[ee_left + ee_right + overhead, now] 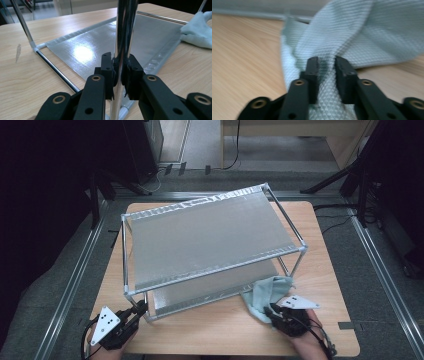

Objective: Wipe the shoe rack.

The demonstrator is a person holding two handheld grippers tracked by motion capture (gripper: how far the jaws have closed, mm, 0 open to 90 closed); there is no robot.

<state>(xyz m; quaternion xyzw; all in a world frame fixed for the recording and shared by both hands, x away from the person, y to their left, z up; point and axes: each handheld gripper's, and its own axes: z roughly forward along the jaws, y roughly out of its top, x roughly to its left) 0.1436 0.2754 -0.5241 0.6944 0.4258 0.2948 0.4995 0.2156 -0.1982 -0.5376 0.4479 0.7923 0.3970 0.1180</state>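
Your left gripper (pixel 121 72) fingers clamp the rack's near-left post (pixel 123 37); your right gripper (pixel 327 75) fingers, part spread, pinch the cloth (pixel 342 37).

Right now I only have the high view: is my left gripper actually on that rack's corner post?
Observer: Yes, the left gripper is shut on the chrome post, with a pad on each side.
Operator: And the right gripper?
Observer: The right gripper pinches a fold of the blue cloth.
Operator: Is the cloth near the rack?
Observer: In the left gripper view, its edge lies at the corner of the lower shelf.
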